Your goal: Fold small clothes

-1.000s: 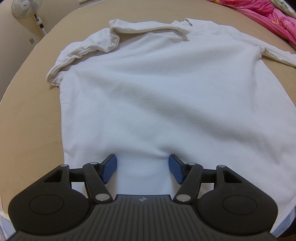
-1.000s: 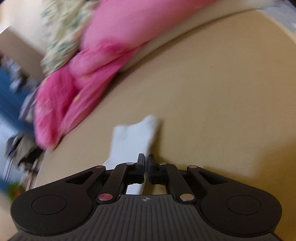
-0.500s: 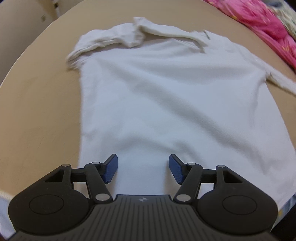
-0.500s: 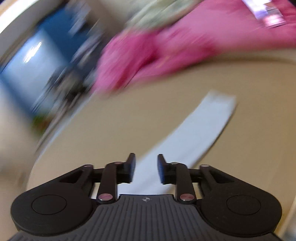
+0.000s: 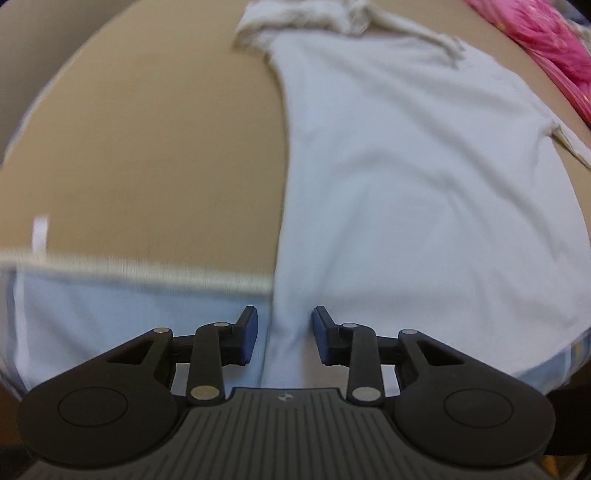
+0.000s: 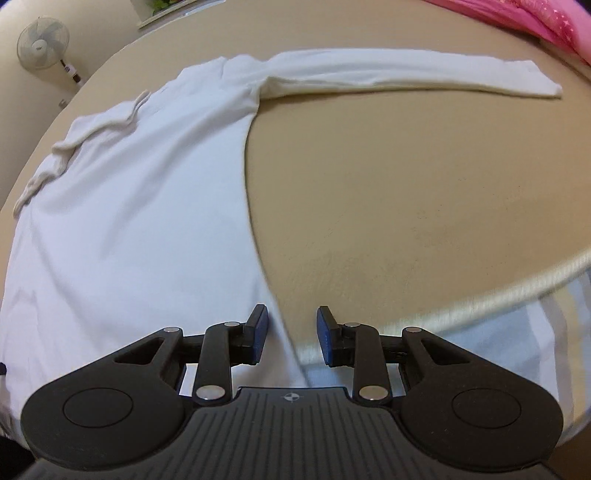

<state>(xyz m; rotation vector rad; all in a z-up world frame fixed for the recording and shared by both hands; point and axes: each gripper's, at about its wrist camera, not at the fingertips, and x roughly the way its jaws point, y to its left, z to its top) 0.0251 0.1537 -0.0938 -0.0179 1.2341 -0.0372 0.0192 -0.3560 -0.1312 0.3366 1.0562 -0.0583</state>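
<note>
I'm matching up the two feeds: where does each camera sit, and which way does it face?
Left wrist: above the left tongs, looking down at the white shirt, its left bottom corner between open fingers.
Right wrist: above the right tongs, over the shirt's right bottom corner; straightened sleeve beyond.
Shared: shirt, tan table, pink fabric.

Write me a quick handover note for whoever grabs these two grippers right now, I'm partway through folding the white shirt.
Left gripper: open, jaws have just been closing; the white shirt bottom left corner lies between the pads, not pinched.
Right gripper: open, over the shirt's bottom right corner, holding nothing.
Shirt lies flat on the tan table, hem at the near edge. The left sleeve is folded across the shoulders; the right sleeve lies straight out to the side.
Left: fold in the right sleeve, then fold the body.
</note>
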